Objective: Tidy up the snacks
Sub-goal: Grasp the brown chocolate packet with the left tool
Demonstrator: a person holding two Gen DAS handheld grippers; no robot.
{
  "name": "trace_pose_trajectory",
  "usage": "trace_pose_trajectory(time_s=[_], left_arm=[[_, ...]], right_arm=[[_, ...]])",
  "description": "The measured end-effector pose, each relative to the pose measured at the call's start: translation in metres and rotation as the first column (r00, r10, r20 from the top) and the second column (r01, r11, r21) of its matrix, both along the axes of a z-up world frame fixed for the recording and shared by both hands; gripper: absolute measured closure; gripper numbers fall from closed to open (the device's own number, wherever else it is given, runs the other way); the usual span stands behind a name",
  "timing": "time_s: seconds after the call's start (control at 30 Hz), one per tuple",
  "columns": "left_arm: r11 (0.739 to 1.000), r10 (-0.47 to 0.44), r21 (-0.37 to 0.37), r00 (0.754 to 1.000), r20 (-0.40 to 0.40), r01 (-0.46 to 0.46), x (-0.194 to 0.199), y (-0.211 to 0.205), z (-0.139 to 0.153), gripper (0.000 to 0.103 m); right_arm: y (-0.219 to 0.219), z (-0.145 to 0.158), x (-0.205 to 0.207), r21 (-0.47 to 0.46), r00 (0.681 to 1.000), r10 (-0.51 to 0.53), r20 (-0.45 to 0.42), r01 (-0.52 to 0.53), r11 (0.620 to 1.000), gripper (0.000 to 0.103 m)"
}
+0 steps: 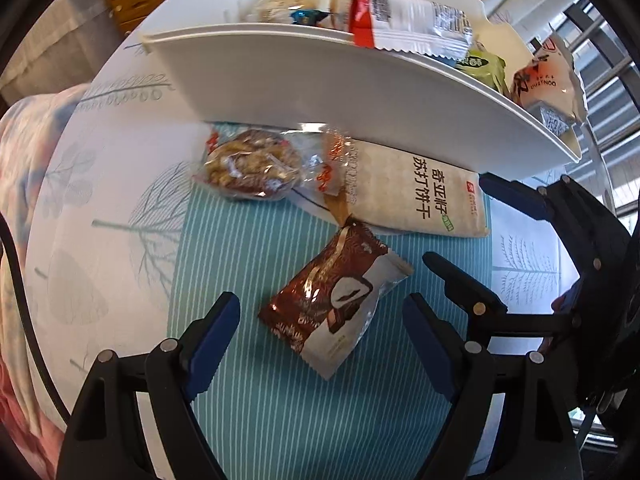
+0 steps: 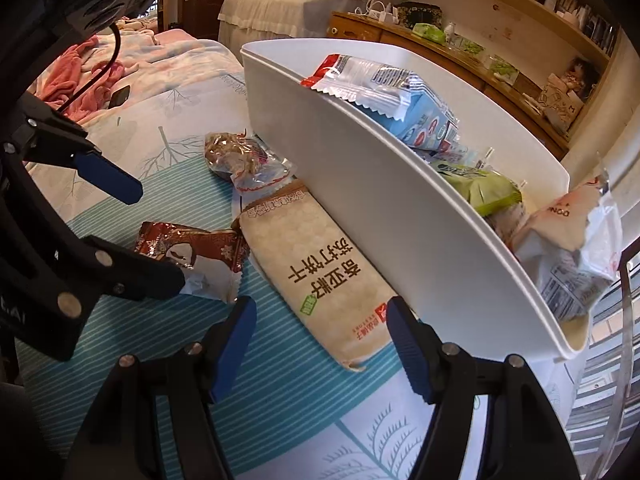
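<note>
Left claw (image 1: 320,340): spread, empty, poised above the brown snack packet (image 1: 334,304) lying on the striped cloth (image 1: 248,400). Right claw (image 2: 320,344): spread, empty, straddling the end of the cracker pack (image 2: 316,276), which lies against the white bin (image 2: 380,200) already holding several snacks.

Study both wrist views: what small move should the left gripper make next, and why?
Probably lower the left gripper and close on the brown snack packet. Its jaws stand open on either side of the packet, which lies loose on the striped mat, outside the white bin.
</note>
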State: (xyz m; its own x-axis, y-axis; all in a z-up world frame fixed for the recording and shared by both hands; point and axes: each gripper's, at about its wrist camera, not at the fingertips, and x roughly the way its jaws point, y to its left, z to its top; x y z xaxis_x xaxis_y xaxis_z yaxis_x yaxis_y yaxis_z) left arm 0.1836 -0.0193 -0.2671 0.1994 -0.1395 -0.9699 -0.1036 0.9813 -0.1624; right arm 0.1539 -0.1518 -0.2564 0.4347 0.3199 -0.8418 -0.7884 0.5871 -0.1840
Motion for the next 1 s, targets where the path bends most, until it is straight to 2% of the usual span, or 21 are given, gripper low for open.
trace_pose_trajectory(time_s=[0.23,0.4,0.5,0.6,0.67,0.83,1.0], left_arm=[[0.998,-0.048,0.03,0.999,0.011,0.047,0.016,-0.012,-0.011,0.021],[0.997,-0.066,0.049,0.998,0.0,0.065,0.019,-0.018,-0.019,0.026],[0.994,-0.083,0.067,0.996,0.02,0.082,0.02,-0.025,-0.021,0.029],[0.993,-0.1,0.069,0.994,0.042,0.097,0.018,-0.027,-0.019,0.037],[0.991,-0.114,0.07,0.992,0.058,0.11,0.017,-0.032,-0.017,0.053],[0.992,-0.112,0.074,0.99,0.08,0.106,0.014,-0.04,-0.015,0.059],[0.997,-0.071,0.036,0.994,0.078,0.068,0.003,-0.034,-0.017,0.064]], right_arm=[[0.001,-0.001,0.015,0.026,1.0,0.002,-0.011,-0.002,1.0,0.035],[0.005,-0.004,0.015,0.023,0.999,0.044,-0.029,-0.044,0.999,0.035],[0.008,-0.007,0.016,0.02,0.998,0.055,-0.041,-0.054,0.998,0.035],[0.011,-0.008,0.014,0.015,0.997,0.067,-0.036,-0.067,0.998,0.035],[0.011,-0.008,0.015,0.017,0.997,0.065,-0.042,-0.064,0.998,0.035],[0.013,-0.009,0.013,0.01,0.998,0.061,-0.034,-0.06,0.998,0.035],[0.016,-0.009,0.015,0.01,0.997,0.05,-0.056,-0.049,0.999,0.031]])
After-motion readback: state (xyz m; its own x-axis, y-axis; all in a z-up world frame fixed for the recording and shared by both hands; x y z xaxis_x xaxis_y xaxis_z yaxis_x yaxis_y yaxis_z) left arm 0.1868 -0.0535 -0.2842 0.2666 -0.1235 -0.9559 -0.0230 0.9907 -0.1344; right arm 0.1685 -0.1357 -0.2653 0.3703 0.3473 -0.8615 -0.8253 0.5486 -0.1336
